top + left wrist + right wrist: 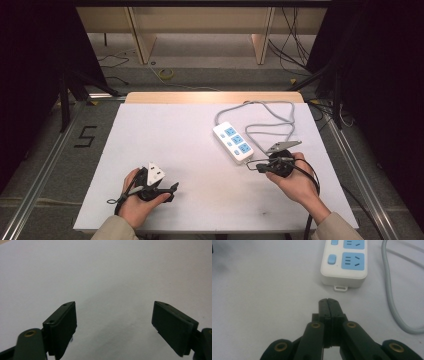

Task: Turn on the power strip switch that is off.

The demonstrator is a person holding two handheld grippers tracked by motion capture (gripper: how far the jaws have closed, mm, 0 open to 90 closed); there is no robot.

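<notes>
Right gripper (254,166) sits just beside the near end of the power strip (233,142) — left gripper (170,190) well apart, lower left.

We read one mark: a black "5" (86,136) taped on the grey floor (45,150) left of the counter (165,135). On the power strip (233,142) we can make out no lettering or brand.

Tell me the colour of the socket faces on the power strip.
Light blue on a white power strip, clearest in the right gripper view.
</notes>
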